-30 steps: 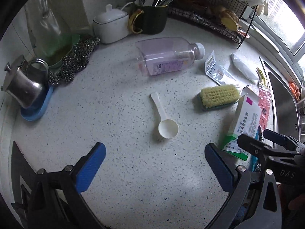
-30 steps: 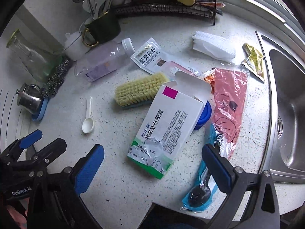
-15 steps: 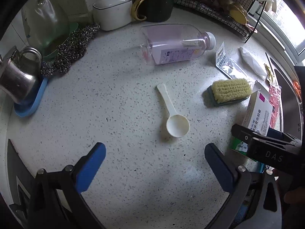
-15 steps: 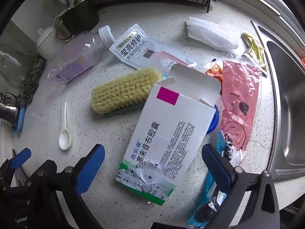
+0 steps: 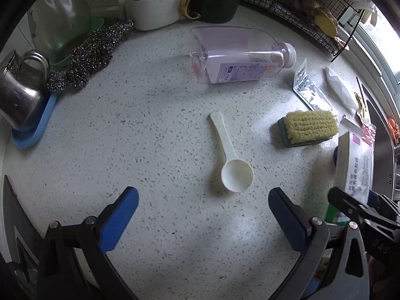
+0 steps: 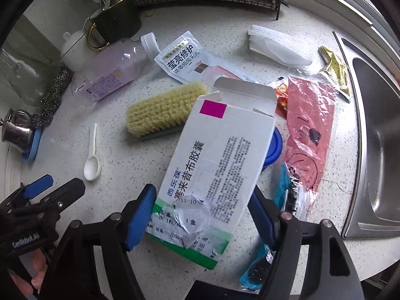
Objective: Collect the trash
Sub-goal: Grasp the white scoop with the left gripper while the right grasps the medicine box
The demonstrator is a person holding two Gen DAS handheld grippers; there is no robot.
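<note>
Medicine box lies flat between the right gripper pads, which flank its near end, contact unclear. Squeeze evenly; thin card likely crushes. Left gripper gapes wide, empty, spoon just ahead. Beyond, the speckled surface carries wrappers, bottle, sink.

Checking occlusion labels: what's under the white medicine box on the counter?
A blue round lid-like object pokes out from under the medicine box at its right edge, and the scrub brush runs behind its upper left corner. Anything else beneath is covered.
</note>
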